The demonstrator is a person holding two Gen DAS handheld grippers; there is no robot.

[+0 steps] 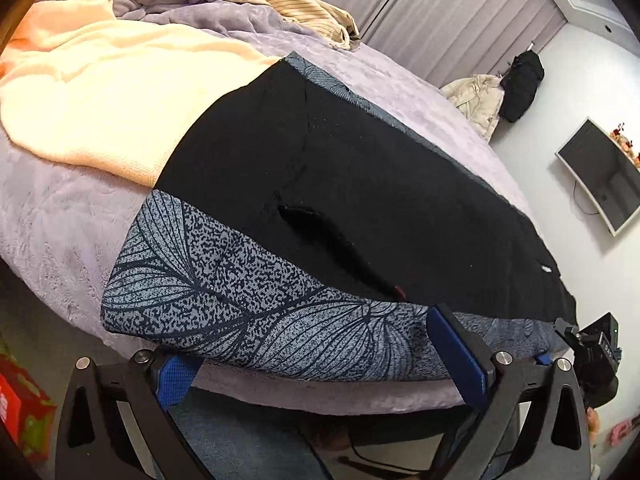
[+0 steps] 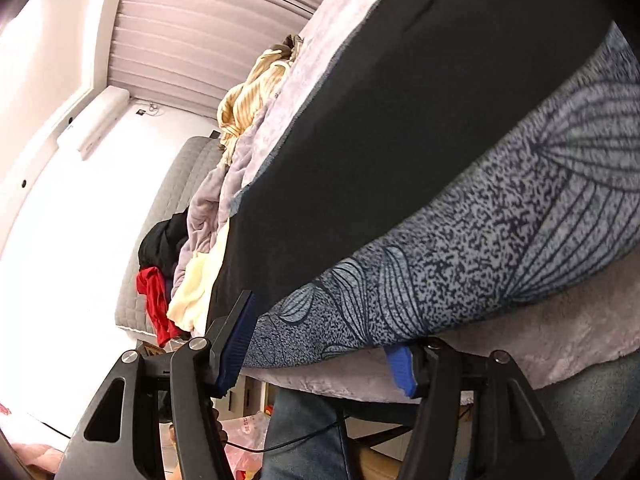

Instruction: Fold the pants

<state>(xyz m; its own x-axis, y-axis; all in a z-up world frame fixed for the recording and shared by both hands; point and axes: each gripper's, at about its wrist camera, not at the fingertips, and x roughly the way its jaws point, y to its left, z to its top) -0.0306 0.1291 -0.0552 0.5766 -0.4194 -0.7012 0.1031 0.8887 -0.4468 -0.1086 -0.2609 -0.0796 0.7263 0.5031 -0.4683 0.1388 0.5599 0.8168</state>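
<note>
1. Pants (image 1: 320, 184), black with a grey leaf-print band, lay flat on a lilac blanket (image 1: 60, 208) over the bed, the band along the near edge.
2. Left gripper (image 1: 312, 352) sat at that edge with jaws spread; one blue finger lay on top of the band, the other below the hem. Pinch not confirmed.
3. Right gripper (image 2: 324, 344) straddled the same band, jaws spread, one finger above and one beneath the cloth.
4. A cream blanket (image 1: 100, 100) lay beside the pants' far end.
</note>
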